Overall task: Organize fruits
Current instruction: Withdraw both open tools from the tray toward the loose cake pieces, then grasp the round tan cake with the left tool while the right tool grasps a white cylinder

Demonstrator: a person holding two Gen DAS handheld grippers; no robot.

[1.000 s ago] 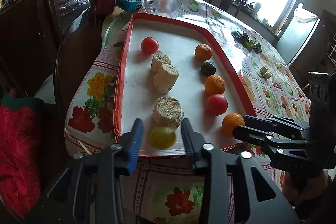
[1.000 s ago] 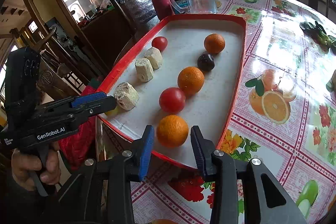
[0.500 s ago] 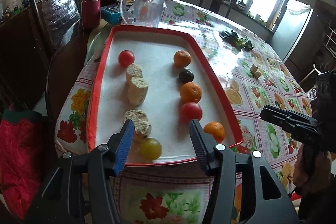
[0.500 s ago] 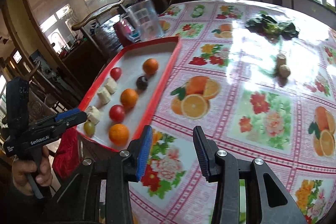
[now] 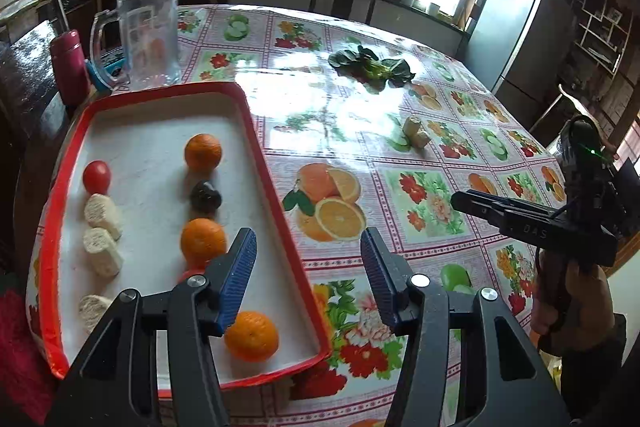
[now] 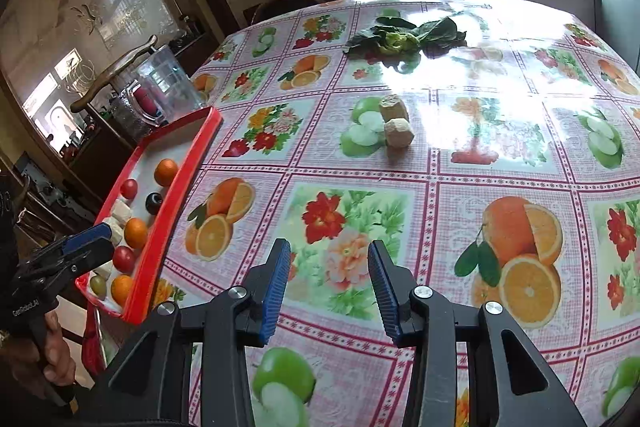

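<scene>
step: reach two pale corn-cob pieces [image 6: 394, 125] far on floral tablecloth [image 6: 400, 207] | right gripper [image 6: 329, 285]: apart, empty | left gripper [image 5: 308, 277]: apart, empty, just widened | tip: straddle one piece only

- A table [image 6: 440, 211] with a fruit-and-flower oilcloth fills the frame.
- Red tray [image 5: 264, 147] at lower left.
- Clear jug [image 5: 150, 35] at upper left.
- Leafy greens [image 6: 404, 41] near top centre.
- Two pale chunks [image 6: 396, 127] at centre.

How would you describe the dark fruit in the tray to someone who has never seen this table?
Find the red-rimmed tray at the table's left edge. In its right-hand row of fruit, the dark fruit lies between two oranges. It is the only near-black piece there.
</scene>
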